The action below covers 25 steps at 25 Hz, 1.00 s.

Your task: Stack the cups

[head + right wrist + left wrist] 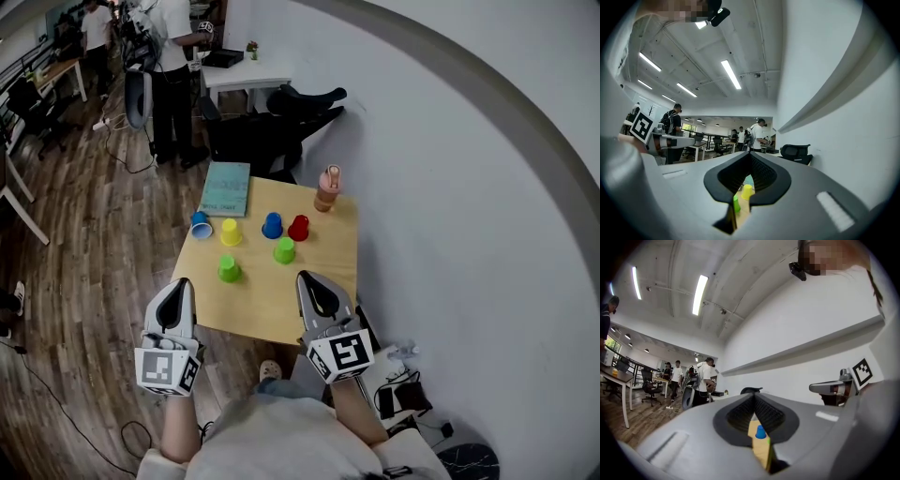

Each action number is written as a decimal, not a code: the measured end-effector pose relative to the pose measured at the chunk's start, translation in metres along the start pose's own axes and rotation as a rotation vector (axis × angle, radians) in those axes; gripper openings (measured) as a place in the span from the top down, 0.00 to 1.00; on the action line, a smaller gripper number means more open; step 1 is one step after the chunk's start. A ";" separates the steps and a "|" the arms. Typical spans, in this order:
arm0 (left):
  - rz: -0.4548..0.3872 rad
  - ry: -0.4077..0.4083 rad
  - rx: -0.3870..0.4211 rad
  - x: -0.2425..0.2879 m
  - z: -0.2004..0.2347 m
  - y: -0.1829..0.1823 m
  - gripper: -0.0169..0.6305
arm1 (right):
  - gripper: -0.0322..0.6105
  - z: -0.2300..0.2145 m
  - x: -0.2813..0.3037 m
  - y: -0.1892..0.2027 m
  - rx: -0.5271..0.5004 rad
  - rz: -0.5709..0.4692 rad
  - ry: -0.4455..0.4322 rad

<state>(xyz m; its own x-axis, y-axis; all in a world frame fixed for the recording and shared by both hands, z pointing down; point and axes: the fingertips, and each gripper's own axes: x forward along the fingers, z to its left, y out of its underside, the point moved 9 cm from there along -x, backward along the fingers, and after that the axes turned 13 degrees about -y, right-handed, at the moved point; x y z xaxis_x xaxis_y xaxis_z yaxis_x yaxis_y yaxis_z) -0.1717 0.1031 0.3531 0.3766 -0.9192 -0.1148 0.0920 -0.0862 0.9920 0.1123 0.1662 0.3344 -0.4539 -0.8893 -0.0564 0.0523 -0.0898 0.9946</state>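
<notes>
left tongs [178, 283] and right tongs [306, 277] closed, empty; six cups [284, 250] unstacked.

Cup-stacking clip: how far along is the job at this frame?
Done: nothing. Six cups sit apart on the table: light blue cup, yellow cup, blue cup, red cup, far green cup, near green cup; none nested. In hand: nothing; the left gripper and right gripper are shut and empty at the table's near edge. Left: all the stacking.

Teal booklet [226, 188], pink bottle [327, 188] on wooden table [272, 302].
</notes>
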 end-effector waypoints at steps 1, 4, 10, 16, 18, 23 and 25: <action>-0.002 -0.005 0.001 0.009 -0.001 0.000 0.89 | 0.95 -0.009 0.007 0.000 -0.001 -0.001 -0.007; -0.007 -0.023 0.006 0.031 -0.004 -0.001 0.89 | 0.95 -0.032 0.025 -0.001 -0.006 -0.005 -0.028; -0.018 -0.061 0.008 0.069 -0.012 0.006 0.89 | 0.95 -0.072 0.053 0.002 -0.020 -0.009 -0.075; -0.003 -0.081 0.005 0.093 -0.028 0.017 0.89 | 0.95 -0.103 0.066 0.019 0.004 0.032 -0.114; 0.009 -0.086 -0.001 0.097 -0.031 0.023 0.89 | 0.95 -0.109 0.069 0.026 0.020 0.052 -0.122; 0.050 -0.092 0.002 0.104 -0.036 0.036 0.89 | 0.95 -0.117 0.073 0.053 0.064 0.122 -0.137; 0.069 -0.094 -0.001 0.106 -0.036 0.040 0.89 | 0.95 -0.119 0.074 0.066 0.086 0.158 -0.136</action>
<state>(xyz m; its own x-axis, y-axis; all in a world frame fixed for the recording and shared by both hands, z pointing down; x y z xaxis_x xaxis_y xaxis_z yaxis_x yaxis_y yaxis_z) -0.0947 0.0161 0.3791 0.2938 -0.9550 -0.0405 0.0699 -0.0208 0.9973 0.1880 0.0412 0.3858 -0.5621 -0.8201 0.1070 0.0585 0.0896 0.9943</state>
